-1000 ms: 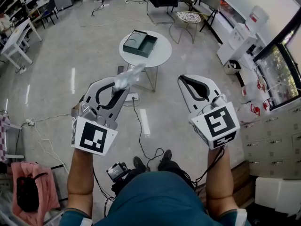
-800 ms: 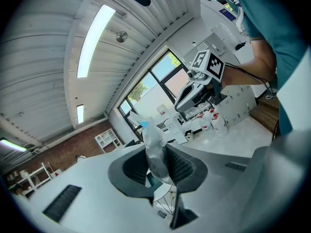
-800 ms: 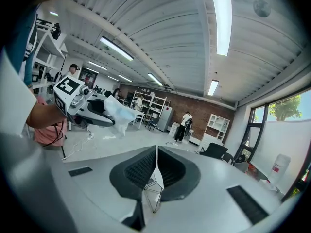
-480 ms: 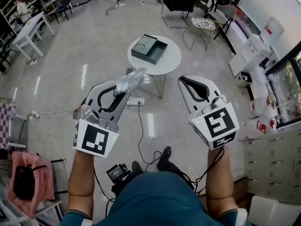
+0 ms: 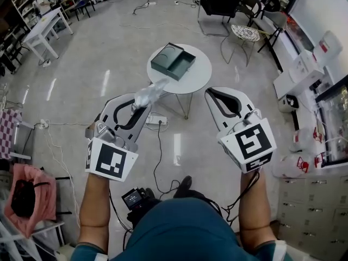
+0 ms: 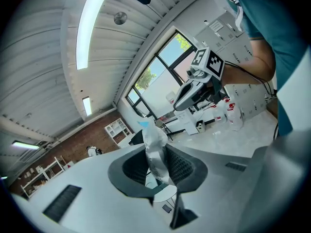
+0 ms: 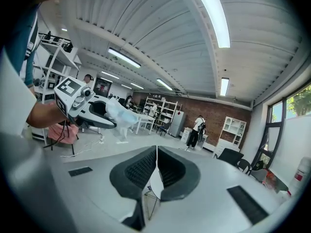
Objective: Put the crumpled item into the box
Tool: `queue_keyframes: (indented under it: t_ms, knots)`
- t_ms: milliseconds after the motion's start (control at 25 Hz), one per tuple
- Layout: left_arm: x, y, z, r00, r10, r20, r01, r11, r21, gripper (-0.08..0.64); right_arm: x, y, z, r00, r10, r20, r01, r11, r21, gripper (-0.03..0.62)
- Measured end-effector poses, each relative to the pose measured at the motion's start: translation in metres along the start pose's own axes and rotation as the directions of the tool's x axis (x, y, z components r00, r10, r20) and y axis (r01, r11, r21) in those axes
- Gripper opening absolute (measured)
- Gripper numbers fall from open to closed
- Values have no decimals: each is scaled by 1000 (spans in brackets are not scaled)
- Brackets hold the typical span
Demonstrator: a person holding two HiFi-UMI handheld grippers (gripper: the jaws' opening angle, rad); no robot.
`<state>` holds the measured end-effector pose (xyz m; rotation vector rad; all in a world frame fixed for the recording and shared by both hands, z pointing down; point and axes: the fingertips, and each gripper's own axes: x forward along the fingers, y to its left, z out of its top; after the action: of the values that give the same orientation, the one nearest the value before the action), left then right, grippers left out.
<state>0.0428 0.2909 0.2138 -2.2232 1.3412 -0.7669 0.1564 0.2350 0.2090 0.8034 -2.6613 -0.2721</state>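
My left gripper (image 5: 141, 105) pinches the crumpled wrapper (image 5: 150, 93) between its fingers. My right gripper (image 5: 211, 93) has its fingers pressed together, empty. The open box (image 5: 173, 62) on the table (image 5: 199, 78) lies well ahead, so delivery remains.

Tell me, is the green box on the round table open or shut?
Open: the box shows two hollow halves side by side, lid folded back, on the table.

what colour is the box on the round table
The box is dark green; the head view shows it best.
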Motion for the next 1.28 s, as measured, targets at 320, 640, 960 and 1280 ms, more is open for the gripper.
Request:
queue_keyframes:
  t_ms: [320, 640, 960, 1280]
  knots:
    - [62, -12, 24, 1000, -7, -24, 8, 1000, 27, 92, -6, -61, -31, 1000, 10, 11, -11, 1000, 25, 38]
    - [113, -5, 23, 998, -65, 15, 65, 997, 32, 92, 0, -97, -51, 998, -48, -28, 50, 998, 47, 38]
    - [147, 38, 5, 984, -153, 93, 149, 988, 52, 92, 37, -116, -40, 985, -153, -76, 159, 985, 68, 38]
    - [153, 102, -39, 967, -202, 152, 194, 979, 70, 92, 101, -104, -13, 968, -223, -111, 232, 970, 70, 38]
